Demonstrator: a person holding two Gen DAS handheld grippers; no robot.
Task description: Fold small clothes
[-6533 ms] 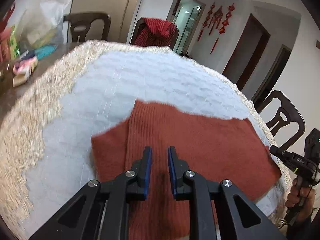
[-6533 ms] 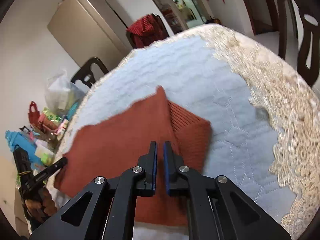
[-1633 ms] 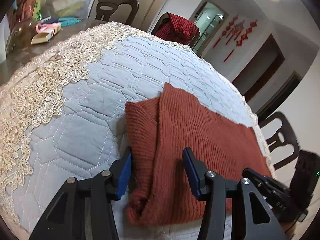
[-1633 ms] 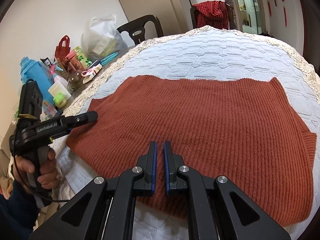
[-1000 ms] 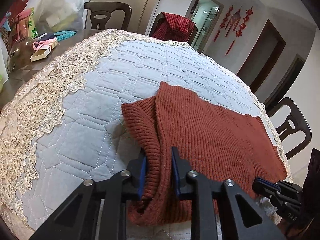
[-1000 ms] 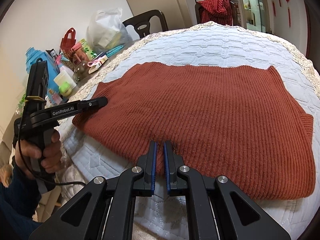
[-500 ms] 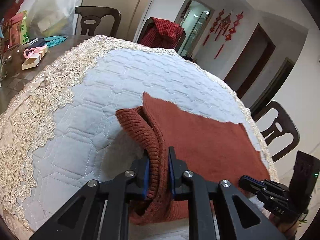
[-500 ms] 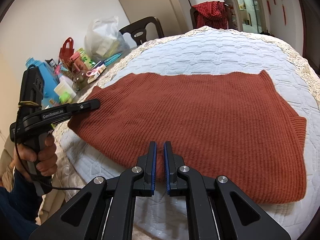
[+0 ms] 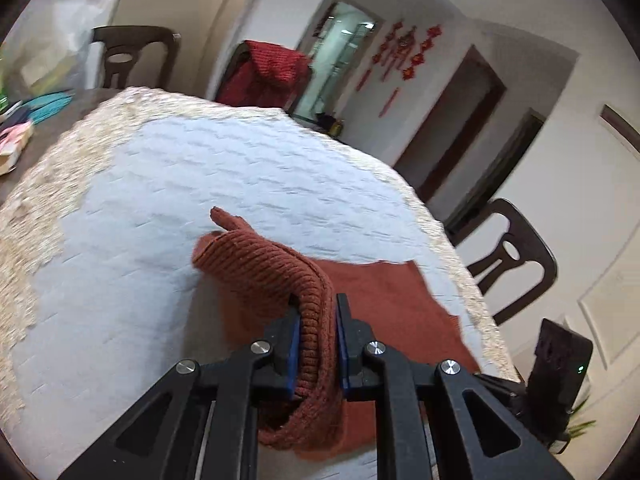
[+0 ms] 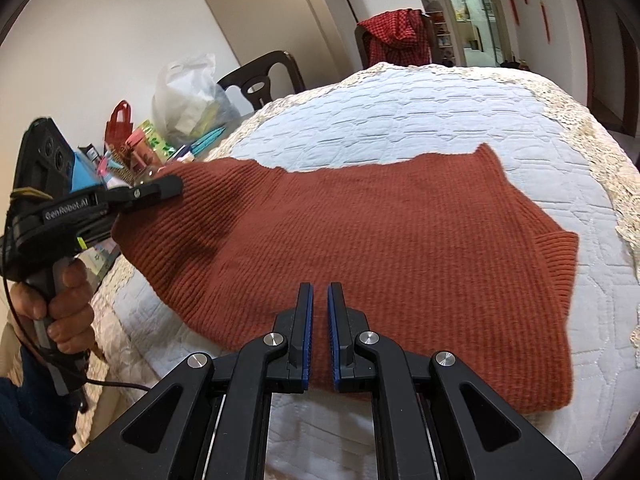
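Observation:
A rust-red ribbed knit sweater (image 10: 380, 240) lies on the white quilted table cover (image 10: 440, 120). My left gripper (image 9: 318, 312) is shut on the sweater's left edge (image 9: 280, 276) and holds it lifted off the table, so the cloth drapes over the jaws. In the right wrist view the left gripper (image 10: 160, 190) shows at the sweater's raised left corner. My right gripper (image 10: 318, 304) is shut and empty, hovering over the sweater's near edge. The sweater's right side still lies flat (image 9: 392, 304).
Lace trim (image 10: 600, 152) borders the cover. Bottles, bags and a plastic sack (image 10: 188, 96) crowd the table's left side. Dark chairs stand around the table (image 9: 516, 256), one with a red garment (image 10: 396, 36) over it.
My left gripper closed on the sweater's left edge and has lifted it up off the table. My right gripper stays shut over the near edge.

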